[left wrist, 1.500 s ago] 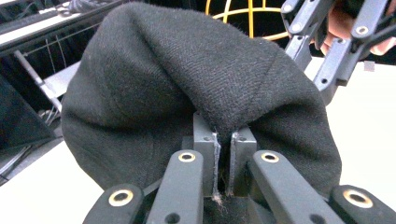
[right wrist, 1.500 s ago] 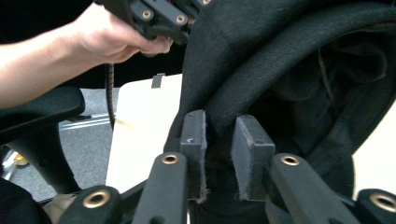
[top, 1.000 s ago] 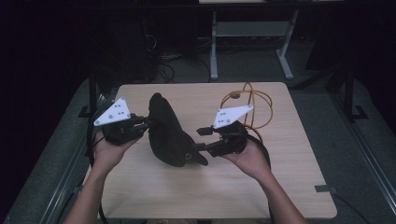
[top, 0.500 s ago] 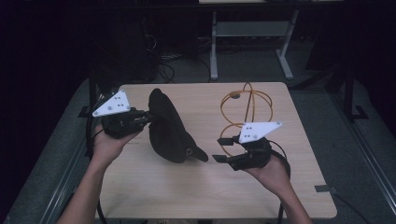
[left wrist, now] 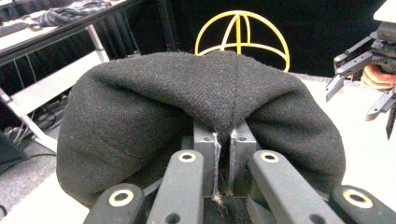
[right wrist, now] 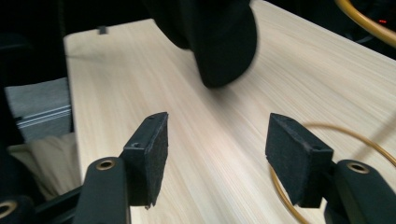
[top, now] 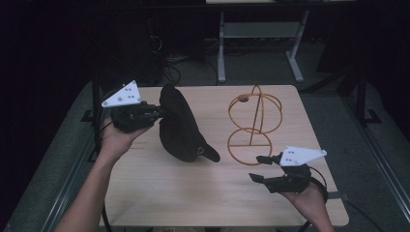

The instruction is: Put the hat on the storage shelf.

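Left tool (top: pixel 157 112), frame centre-left, clenched on black woollen flat cap (top: pixel 181 128); right tool (top: pixel 261 169), lower right, released, jaws just widened, empty. Next, probably: seating cap on yellow wire hat stand (top: pixel 252 123).

light: dim room, tabletop (top: pixel 164 193) lit from above; surroundings black | blur: cap (right wrist: pixel 219 42) smeared in right gripper view; high view soft

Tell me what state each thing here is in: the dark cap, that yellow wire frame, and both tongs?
Black cap: lifted by its edge, peak hanging down just above the table.
Yellow wire hat stand: upright on the table, bare, nothing on it.
Left tongs: shut on the cap's fabric.
Right tongs: open, nothing between them; they have just been opening, low over the table near the stand's base ring.
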